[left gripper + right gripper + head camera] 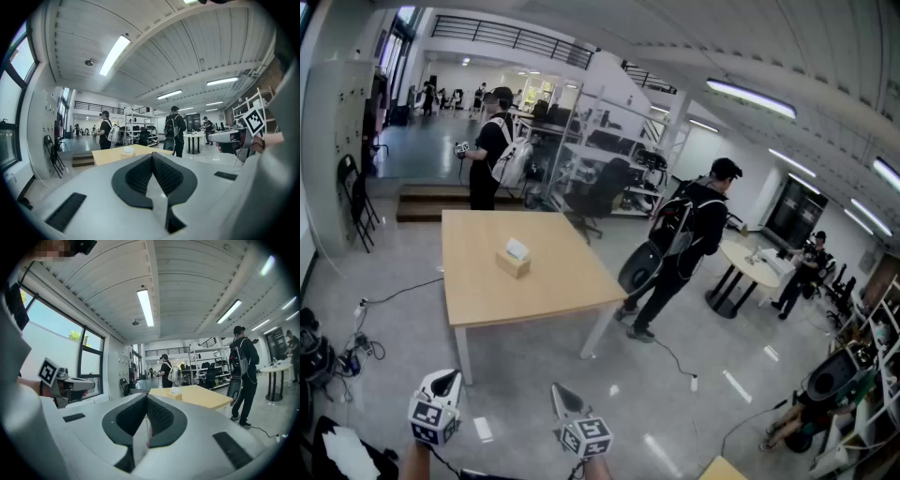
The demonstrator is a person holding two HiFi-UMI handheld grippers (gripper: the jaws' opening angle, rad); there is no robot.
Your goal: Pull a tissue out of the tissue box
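Note:
The tissue box (514, 259) is a small tan box with a white tissue sticking up, standing near the middle of a light wooden table (553, 281) well ahead of me. It shows far off in the left gripper view (127, 150) and the right gripper view (176, 391). My left gripper (442, 379) and right gripper (565, 397) hang low at the front, over the floor and short of the table. Both point roughly level toward the table. Each pair of jaws meets at the tip with nothing between: left gripper (152, 157), right gripper (146, 399).
A person with a white backpack (494, 150) stands behind the table. Another with a black backpack (686, 246) stands at its right side. A round white table (750, 262) is farther right. Folding chairs (356, 199) and cables (356, 342) lie at left.

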